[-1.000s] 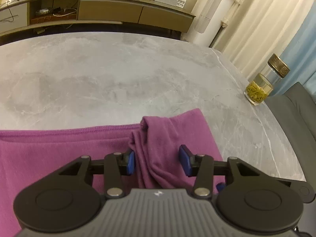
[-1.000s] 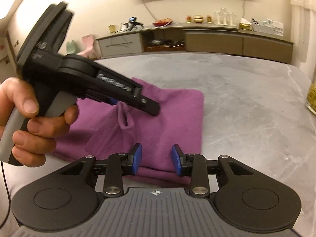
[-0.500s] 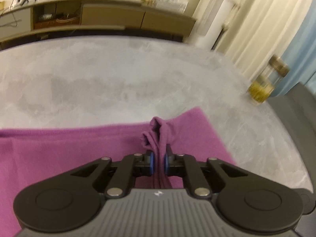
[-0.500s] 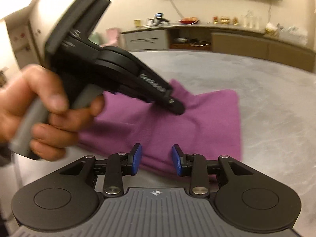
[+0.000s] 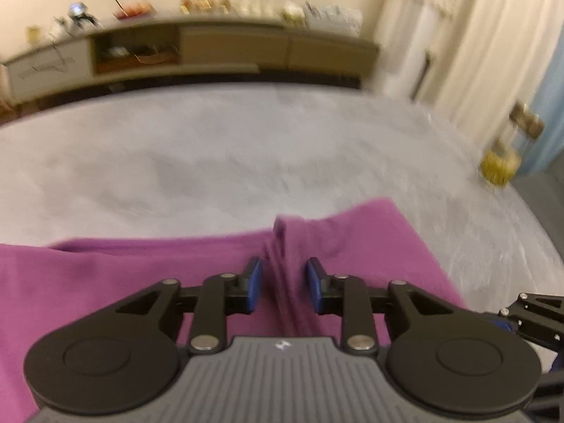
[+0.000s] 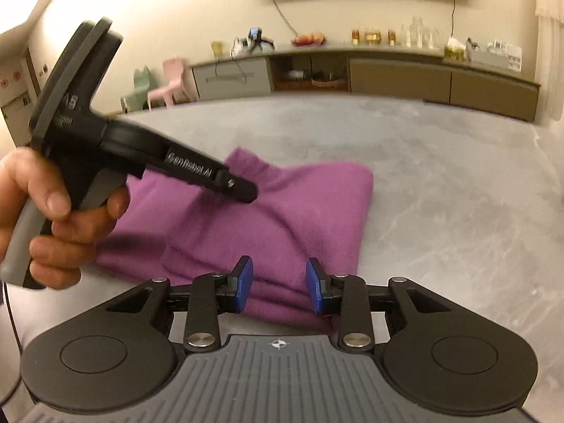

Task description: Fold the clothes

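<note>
A purple cloth (image 5: 105, 275) lies folded on the grey marble table (image 5: 211, 162); it also shows in the right wrist view (image 6: 310, 211). My left gripper (image 5: 283, 287) is open, its blue pads on either side of a raised ridge of the cloth. It shows from the side in the right wrist view (image 6: 243, 190), held by a hand over the cloth. My right gripper (image 6: 280, 289) is open and empty over the cloth's near edge.
A glass jar (image 5: 504, 162) with yellow contents stands near the table's right edge. A long sideboard (image 6: 387, 70) runs along the far wall, with small chairs (image 6: 169, 81) at its left. White curtains (image 5: 476, 53) hang at the right.
My left gripper closed on the cloth ridge half a second ago and has now opened again. The right gripper stayed open near the cloth's near edge.
</note>
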`<state>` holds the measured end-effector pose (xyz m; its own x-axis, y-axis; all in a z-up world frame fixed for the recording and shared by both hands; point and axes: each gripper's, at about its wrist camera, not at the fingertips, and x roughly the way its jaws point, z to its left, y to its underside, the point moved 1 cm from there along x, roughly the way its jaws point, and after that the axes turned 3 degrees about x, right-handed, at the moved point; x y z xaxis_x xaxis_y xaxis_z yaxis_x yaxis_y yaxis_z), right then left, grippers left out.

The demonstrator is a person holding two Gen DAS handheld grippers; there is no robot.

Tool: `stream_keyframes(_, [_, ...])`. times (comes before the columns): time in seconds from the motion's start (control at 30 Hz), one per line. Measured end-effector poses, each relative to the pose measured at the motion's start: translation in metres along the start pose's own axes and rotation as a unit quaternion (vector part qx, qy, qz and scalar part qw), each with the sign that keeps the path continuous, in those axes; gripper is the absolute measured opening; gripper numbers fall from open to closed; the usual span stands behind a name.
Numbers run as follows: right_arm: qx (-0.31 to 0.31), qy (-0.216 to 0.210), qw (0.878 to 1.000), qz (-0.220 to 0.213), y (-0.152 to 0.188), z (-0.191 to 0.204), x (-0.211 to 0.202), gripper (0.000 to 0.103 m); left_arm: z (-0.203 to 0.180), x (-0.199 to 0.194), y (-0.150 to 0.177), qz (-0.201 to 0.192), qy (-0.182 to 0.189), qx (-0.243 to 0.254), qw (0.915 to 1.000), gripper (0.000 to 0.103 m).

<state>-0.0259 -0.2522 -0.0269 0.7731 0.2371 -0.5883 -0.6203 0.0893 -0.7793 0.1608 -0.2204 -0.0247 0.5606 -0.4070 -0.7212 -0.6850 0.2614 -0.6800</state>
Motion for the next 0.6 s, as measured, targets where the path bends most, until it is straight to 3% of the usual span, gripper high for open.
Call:
stream_keyframes(0.03, [0.003,0.002,1.0,-0.008,0.001,-0.002,-0.003,0.036,0.001,-0.01,0.002,-0.014,0.004,-0.008,0.9999,0.031])
stream_keyframes(0.13, [0.002,0.015,1.0,-0.002,0.006,-0.005,0.002,0.036,-0.003,-0.011,0.019,0.012,0.021,0.002,0.9997,0.03])
stream_keyframes(0.23, [-0.022,0.035,0.999,0.027,0.012,0.0,0.012,0.036,-0.014,-0.002,0.035,0.02,0.005,0.047,0.9987,0.032])
stream_keyframes(0.33, [-0.041,0.041,0.998,0.032,0.011,0.005,0.01,0.036,-0.016,-0.007,0.039,0.019,0.0,0.056,0.9982,0.032])
stream_keyframes(0.43, [-0.045,0.038,0.998,0.001,0.001,0.003,0.02,0.036,-0.013,-0.02,0.038,0.016,0.01,0.046,0.9988,0.031])
stream_keyframes(0.6, [-0.099,0.033,0.994,0.023,0.005,0.024,0.047,0.037,-0.003,-0.029,0.047,0.025,-0.005,0.054,0.9982,0.037])
